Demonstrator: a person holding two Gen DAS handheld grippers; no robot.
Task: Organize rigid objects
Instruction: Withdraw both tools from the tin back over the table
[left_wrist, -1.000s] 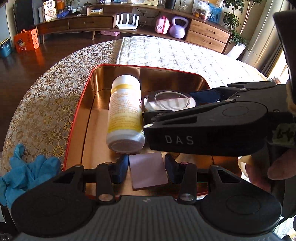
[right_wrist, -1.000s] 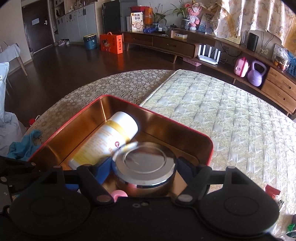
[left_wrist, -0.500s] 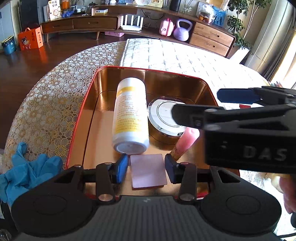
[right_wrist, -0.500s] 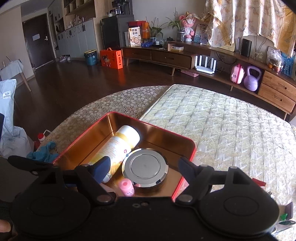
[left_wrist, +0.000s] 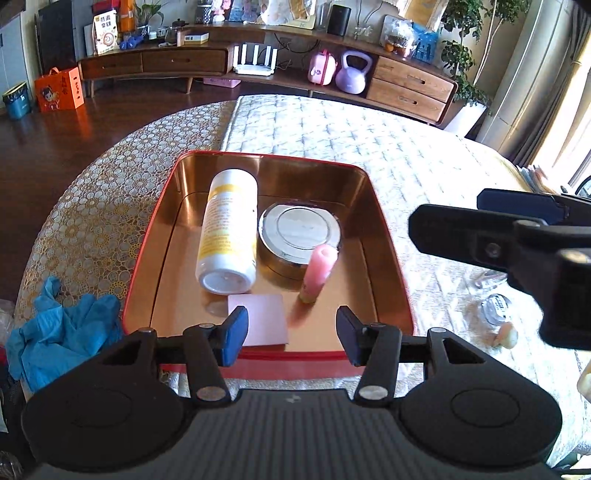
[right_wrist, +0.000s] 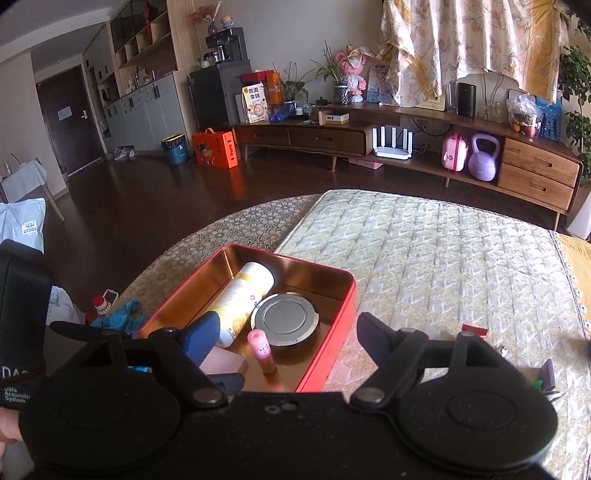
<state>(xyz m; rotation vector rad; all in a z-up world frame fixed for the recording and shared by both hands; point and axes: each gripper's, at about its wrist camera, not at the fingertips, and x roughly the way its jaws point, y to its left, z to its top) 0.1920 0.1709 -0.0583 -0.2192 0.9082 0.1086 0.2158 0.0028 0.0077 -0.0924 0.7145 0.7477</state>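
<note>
A red tin box (left_wrist: 389, 258) with a gold inside sits on the bed; it also shows in the right wrist view (right_wrist: 343, 314). In it lie a white and yellow bottle (left_wrist: 229, 230), a round silver-lidded tin (left_wrist: 299, 236), a pink tube (left_wrist: 319, 267) and a pink card (left_wrist: 262, 319). My left gripper (left_wrist: 291, 338) is open and empty over the box's near rim. My right gripper (right_wrist: 286, 338) is open and empty, raised above the box; its body shows at the right in the left wrist view (left_wrist: 517, 243).
A blue glove (left_wrist: 62, 332) lies left of the box. Small items lie on the quilt to the right: a clear small jar (left_wrist: 495, 306), a pale round piece (left_wrist: 508, 334), a red wrapper (right_wrist: 474, 328). A wooden sideboard (left_wrist: 295, 70) stands beyond the bed.
My right gripper let go of the round tin in the box, opened and pulled up and back to the right. My left gripper released the pink card, opened wider and drew back.
</note>
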